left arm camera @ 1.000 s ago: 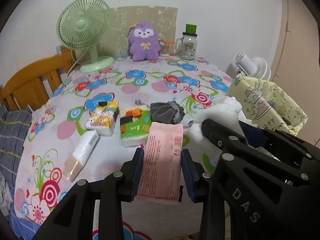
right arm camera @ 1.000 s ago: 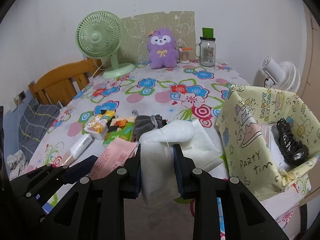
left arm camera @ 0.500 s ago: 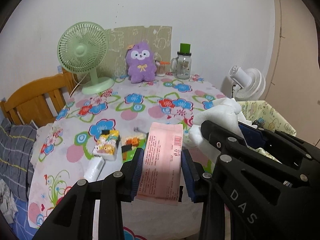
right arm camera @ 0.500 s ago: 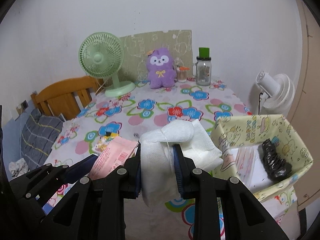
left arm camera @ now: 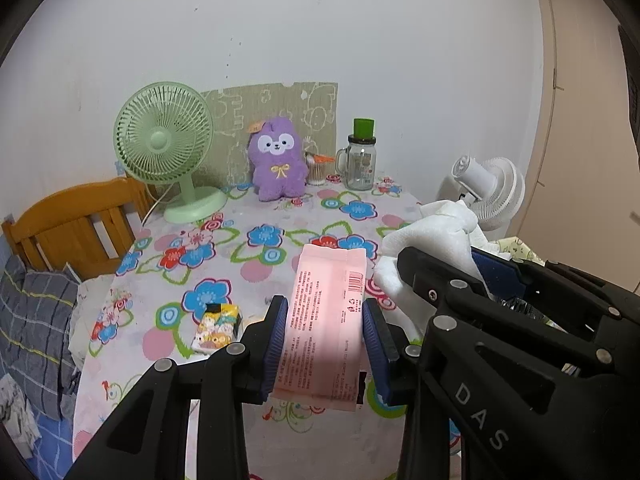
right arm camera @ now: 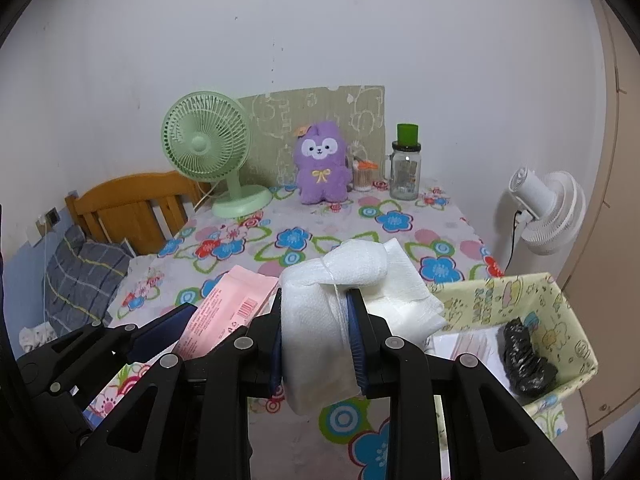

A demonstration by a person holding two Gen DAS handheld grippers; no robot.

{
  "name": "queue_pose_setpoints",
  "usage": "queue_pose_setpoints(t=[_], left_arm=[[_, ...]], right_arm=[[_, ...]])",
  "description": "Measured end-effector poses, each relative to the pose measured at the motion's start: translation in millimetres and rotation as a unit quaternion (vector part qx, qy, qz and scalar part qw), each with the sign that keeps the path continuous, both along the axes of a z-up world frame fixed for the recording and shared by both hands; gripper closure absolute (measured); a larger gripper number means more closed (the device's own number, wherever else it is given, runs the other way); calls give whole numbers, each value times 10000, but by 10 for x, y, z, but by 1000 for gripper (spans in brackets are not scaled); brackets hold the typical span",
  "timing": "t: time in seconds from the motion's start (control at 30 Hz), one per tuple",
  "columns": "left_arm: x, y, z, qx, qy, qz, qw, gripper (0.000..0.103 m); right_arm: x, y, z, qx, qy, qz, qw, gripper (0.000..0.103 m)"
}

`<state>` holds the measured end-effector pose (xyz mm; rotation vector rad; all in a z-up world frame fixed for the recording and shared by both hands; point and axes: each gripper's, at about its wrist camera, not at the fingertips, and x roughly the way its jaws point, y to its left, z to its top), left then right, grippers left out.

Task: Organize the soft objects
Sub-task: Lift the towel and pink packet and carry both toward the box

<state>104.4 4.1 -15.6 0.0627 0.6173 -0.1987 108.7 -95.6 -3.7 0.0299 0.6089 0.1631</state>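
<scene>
A pink plastic tissue pack (left arm camera: 326,320) is clamped in the left claw (left arm camera: 325,342); the right claw (right arm camera: 316,340) grips a white folded cloth (right arm camera: 320,320), both raised for carrying toward the yellow cartoon-print fabric bin (right arm camera: 568,312).

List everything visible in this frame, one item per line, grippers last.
pink tissue pack: 1, pink, in left gripper
white towel: 1, white, in right gripper
storage box: 1, yellow, table's right edge
black bag: 1, inside box
cartoon tissue pack: 1, on tablecloth
desk fan: 1, green, back left
plush toy: 1, purple, back
glass jar: 1, green lid
white fan: 1, right
left gripper: shut
right gripper: shut
</scene>
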Motion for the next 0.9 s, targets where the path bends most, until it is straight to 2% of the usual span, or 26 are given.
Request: queue_pose_setpoints(t=[0.37, 0.9], left_arm=[[52, -186, 127, 33, -131, 73, 9999, 65], [115, -841, 143, -16, -119, -57, 9999, 65]], right_arm=[[93, -194, 132, 120, -102, 114, 9998, 73], [139, -863, 170, 61, -117, -17, 9999, 73]])
